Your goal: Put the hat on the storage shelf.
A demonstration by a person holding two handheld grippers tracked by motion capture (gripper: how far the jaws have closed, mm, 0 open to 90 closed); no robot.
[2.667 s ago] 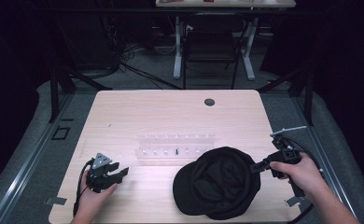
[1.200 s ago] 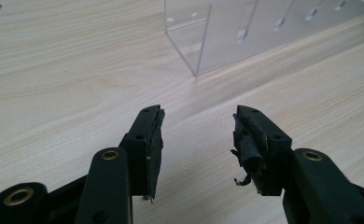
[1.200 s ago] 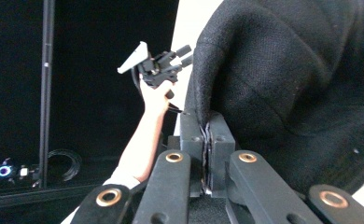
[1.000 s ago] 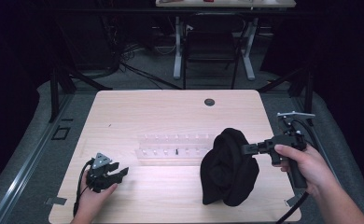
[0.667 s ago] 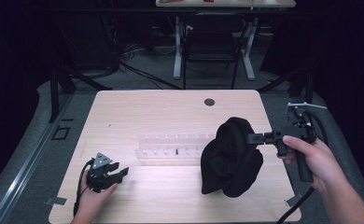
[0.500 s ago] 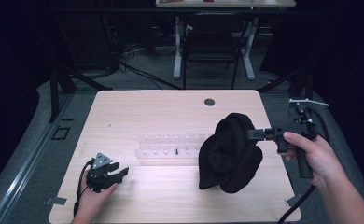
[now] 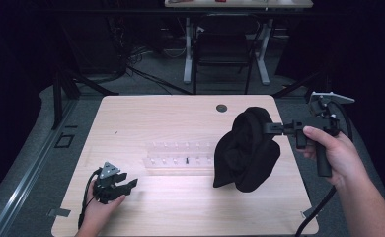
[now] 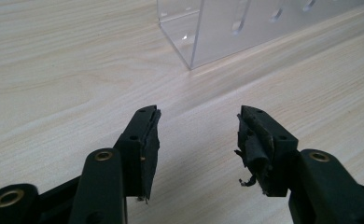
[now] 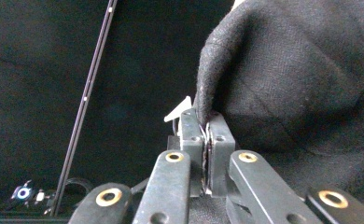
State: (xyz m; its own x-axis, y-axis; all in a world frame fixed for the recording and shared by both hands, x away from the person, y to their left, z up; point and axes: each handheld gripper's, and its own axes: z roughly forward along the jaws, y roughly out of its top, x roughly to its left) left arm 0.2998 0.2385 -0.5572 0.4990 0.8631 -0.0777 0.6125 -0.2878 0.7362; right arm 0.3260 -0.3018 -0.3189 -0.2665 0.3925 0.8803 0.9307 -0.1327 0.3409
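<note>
Hanging from the right gripper [image 7: 271, 129], the black hat [image 7: 246, 150] droops left.

Black hat [image 7: 247, 150] no longer flat on table [image 7: 156, 118]: lifted by its edge, now hanging bunched and upright, lower end near table right of clear rack [image 7: 180, 159]. Right gripper [image 7: 272, 128], jaws clamped on hat edge, raised and shifted farther from rack toward table's right edge.

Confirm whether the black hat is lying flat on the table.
No, the right gripper holds the black hat up by its edge, hanging above the table.
</note>
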